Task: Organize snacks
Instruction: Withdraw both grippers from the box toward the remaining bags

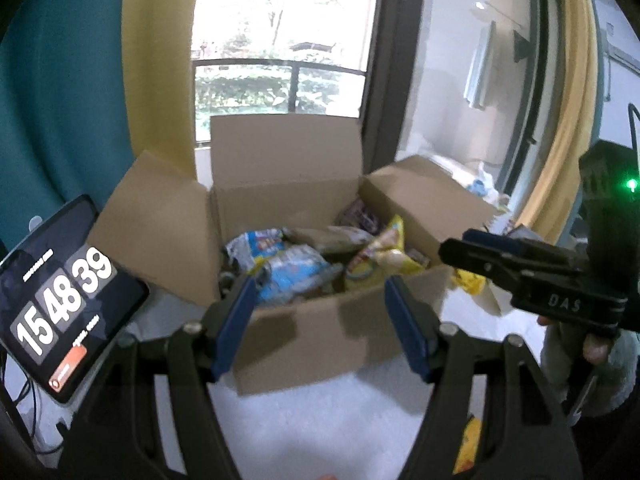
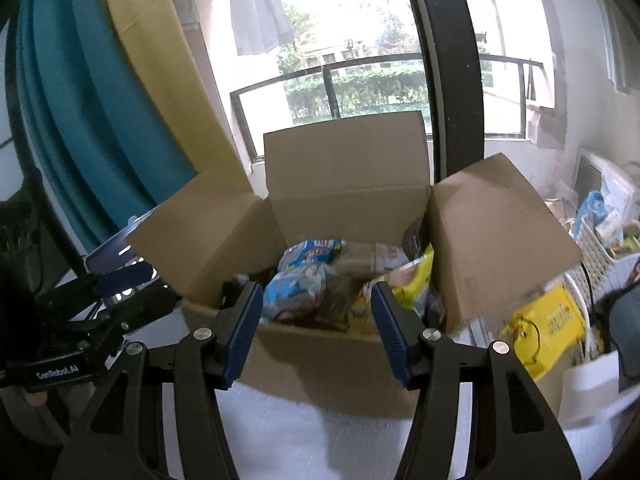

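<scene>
Both grippers, left [image 1: 320, 320] and right [image 2: 318, 330]: I hold them released, nothing between the pads. Snack packets [image 1: 288, 264]: heaped in cardboard box [image 1: 320, 344] just ahead; light, crinkly, slippery, crushable; I'd pinch a sealed edge

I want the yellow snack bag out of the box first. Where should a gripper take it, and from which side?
Probably pinch the yellow bag's crimped top corner from above: it sticks up beside the box's right wall, clear of the blue bags.
</scene>
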